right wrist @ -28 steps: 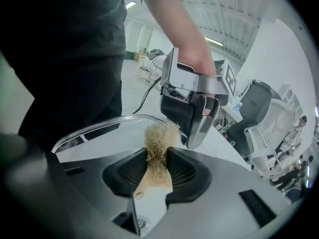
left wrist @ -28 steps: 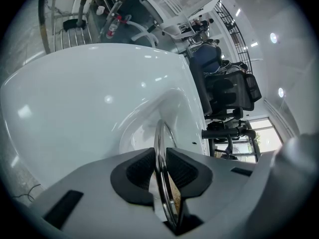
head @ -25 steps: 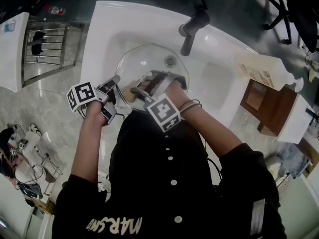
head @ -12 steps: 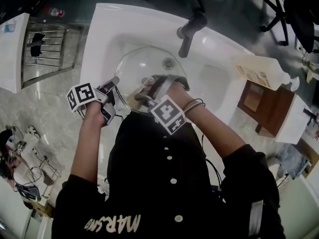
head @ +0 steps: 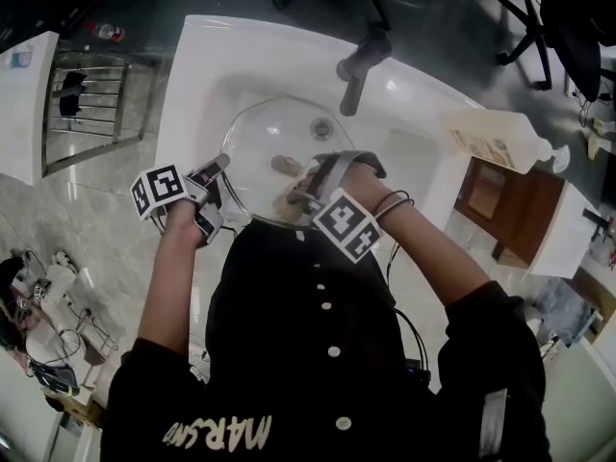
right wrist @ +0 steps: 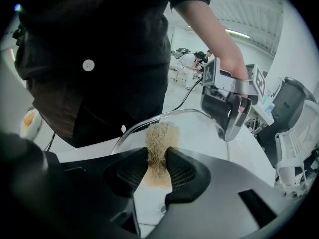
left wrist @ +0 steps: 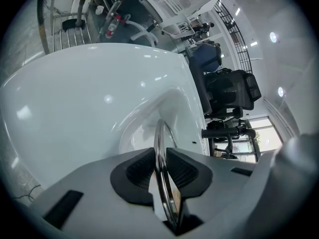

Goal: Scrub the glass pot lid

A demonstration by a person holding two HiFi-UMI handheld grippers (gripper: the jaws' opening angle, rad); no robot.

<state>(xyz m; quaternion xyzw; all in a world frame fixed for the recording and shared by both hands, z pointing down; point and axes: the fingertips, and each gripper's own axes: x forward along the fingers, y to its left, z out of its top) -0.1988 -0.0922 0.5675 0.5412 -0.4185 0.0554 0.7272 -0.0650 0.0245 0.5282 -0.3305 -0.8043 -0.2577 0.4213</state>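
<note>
1. From the head view, the hand and marker cube cover the tips of the right gripper and most of the scrubber.
2. That hand also hides the right rim of the lid.
3. The label on the bottle is too small to read.
4. The chairs are cut off at the top edge.

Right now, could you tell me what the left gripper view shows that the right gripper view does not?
Only the left gripper view: the left gripper up close, its jaws pinching the glass lid by the metal rim, seen edge-on. Only the right gripper view: the right gripper shut on a tan scrub pad at the lid, and the person's dark shirt. Both: the lid and the white sink.
</note>
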